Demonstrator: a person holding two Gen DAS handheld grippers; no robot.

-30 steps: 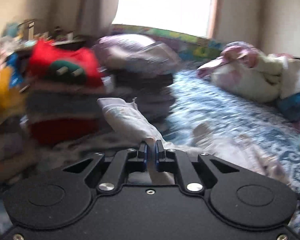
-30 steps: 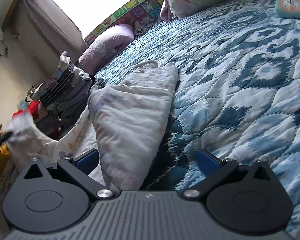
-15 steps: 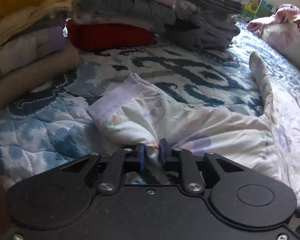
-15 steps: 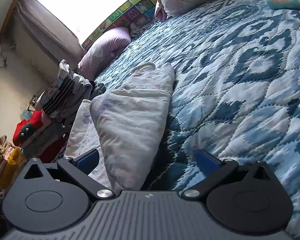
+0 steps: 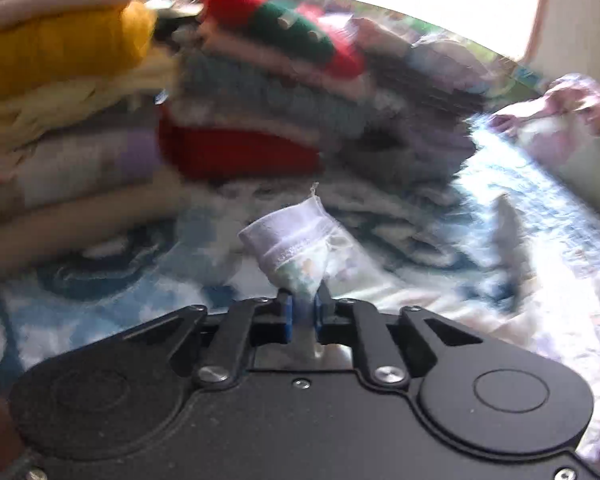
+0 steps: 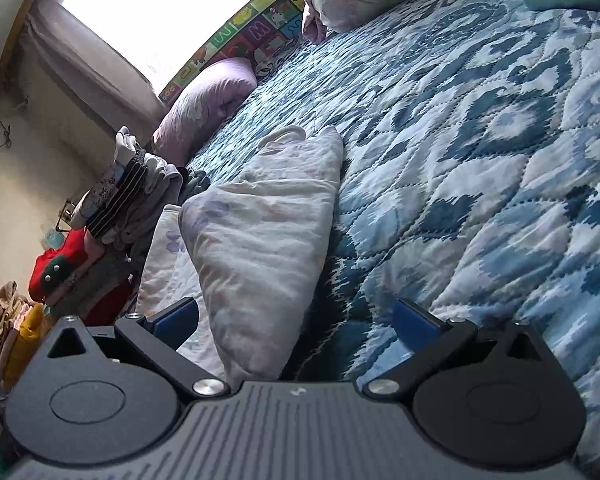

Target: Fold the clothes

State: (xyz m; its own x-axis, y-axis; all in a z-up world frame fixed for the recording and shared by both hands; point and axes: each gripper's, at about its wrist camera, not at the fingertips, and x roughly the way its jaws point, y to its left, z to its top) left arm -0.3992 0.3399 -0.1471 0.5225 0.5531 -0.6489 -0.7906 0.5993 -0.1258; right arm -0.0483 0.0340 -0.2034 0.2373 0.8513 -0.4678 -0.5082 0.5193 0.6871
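The left tongs [image 5: 303, 312] are pinching the banded hem of the pale printed garment [image 5: 296, 248], held just above the blue quilted bed [image 6: 480, 152]. The right tongs [image 6: 296, 316] are spread wide, and the folded part of the garment [image 6: 260, 240] lies between their fingers without being gripped. The left view is blurred. I think the hem should be carried across and laid flat on the folded part, with light tension, so that the 2 edges meet. The stacks of folded clothes [image 5: 240, 92] stand near, so the swing should stay low and short.
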